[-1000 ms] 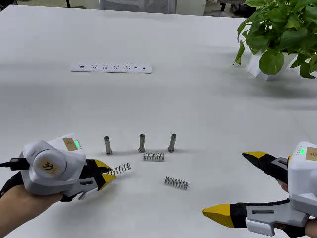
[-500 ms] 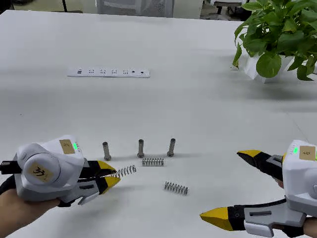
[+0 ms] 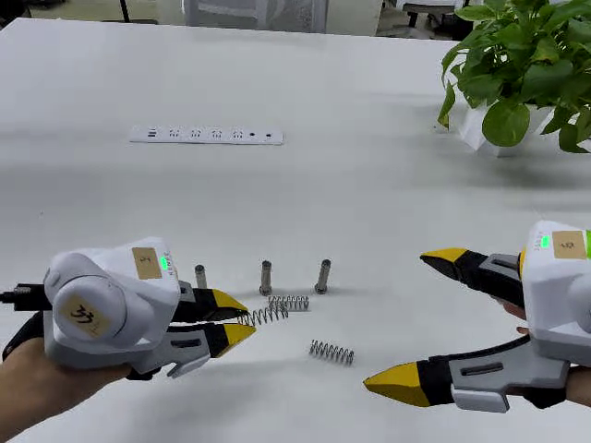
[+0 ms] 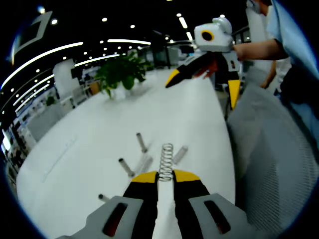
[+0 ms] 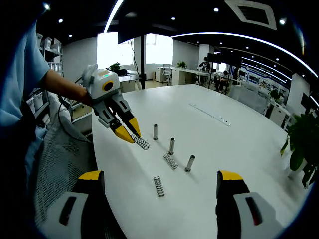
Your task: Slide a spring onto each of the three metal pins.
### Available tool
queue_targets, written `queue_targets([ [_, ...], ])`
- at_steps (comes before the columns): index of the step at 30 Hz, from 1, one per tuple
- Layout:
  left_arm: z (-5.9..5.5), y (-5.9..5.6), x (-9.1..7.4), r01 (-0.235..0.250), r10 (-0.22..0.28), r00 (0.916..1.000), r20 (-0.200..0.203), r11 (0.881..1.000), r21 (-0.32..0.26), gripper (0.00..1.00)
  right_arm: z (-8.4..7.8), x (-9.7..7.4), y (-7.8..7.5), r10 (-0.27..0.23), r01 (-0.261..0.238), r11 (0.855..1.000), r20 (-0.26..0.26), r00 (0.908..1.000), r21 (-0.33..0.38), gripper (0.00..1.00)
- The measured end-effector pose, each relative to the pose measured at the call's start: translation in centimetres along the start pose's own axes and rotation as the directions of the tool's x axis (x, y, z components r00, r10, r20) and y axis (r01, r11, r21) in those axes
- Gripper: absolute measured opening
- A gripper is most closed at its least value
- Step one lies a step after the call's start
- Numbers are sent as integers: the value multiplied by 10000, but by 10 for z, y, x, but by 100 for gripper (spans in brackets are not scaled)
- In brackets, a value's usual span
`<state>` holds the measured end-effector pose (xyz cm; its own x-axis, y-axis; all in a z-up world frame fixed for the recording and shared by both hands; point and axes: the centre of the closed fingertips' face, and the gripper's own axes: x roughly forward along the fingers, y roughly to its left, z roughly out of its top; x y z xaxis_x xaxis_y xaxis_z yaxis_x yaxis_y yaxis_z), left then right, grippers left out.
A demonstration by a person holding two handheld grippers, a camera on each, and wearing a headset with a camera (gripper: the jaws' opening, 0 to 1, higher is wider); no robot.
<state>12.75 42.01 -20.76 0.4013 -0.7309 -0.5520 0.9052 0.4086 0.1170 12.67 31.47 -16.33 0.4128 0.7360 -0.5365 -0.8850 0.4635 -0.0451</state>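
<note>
Three short metal pins stand upright in a row on the white table: left pin point(image 3: 200, 276), middle pin point(image 3: 266, 278), right pin point(image 3: 323, 276). My left gripper point(image 3: 242, 318) is shut on one end of a spring point(image 3: 263, 316) point(image 4: 166, 162), which sticks out forward, just in front of the middle pin. A second spring point(image 3: 289, 302) lies flat between the middle and right pins. The third spring point(image 3: 331, 352) point(image 5: 157, 185) lies nearer the front. My right gripper point(image 3: 411, 320) stands wide open at the right with nothing between its jaws.
A white power strip point(image 3: 206, 136) lies at the far left of the table. A potted green plant point(image 3: 517, 65) stands at the back right. A person's arm and light blue sleeve point(image 4: 279, 45) hold the right gripper.
My left gripper has carried the spring to the right, from beside the left pin to in front of the middle pin. The right gripper has risen a little.
</note>
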Motion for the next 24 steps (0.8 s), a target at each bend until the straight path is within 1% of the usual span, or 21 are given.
queue_targets([
  [2,4,-2,2,61,-62,10000,48,10000,73,10,4,4,0,83,-83,10000,75,9999,21,93],
  [4,8,-4,4,128,-130,9998,131,9998,144,10,7,9,3,327,-331,9993,251,9991,166,91],
  [5,10,-6,5,191,-194,9996,185,9997,141,10,8,11,4,422,-427,9989,261,9988,209,89],
  [7,14,-8,6,298,-302,9992,256,9994,175,10,9,14,7,620,-624,9980,260,9977,139,87],
  [10,19,-13,7,482,-490,9980,395,9986,217,10,10,16,14,1016,-1014,9947,140,9947,-144,81],
  [13,25,-18,7,731,-747,9958,535,9968,313,10,9,18,22,1505,-1503,9876,-5,9886,-460,73],
  [16,28,-21,8,915,-938,9935,646,9951,380,10,9,18,29,1957,-1956,9782,-48,9806,-701,62],
  [19,30,-25,8,1091,-1122,9909,748,9931,441,10,9,19,33,2235,-2239,9705,-143,9746,-891,53],
  [21,31,-27,8,1203,-1238,9891,797,9916,467,10,8,20,36,2526,-2533,9620,-202,9674,-1016,45],
  [24,32,-31,8,1347,-1385,9867,851,9896,498,10,7,22,39,2666,-2682,9575,-300,9634,-1064,40],
])
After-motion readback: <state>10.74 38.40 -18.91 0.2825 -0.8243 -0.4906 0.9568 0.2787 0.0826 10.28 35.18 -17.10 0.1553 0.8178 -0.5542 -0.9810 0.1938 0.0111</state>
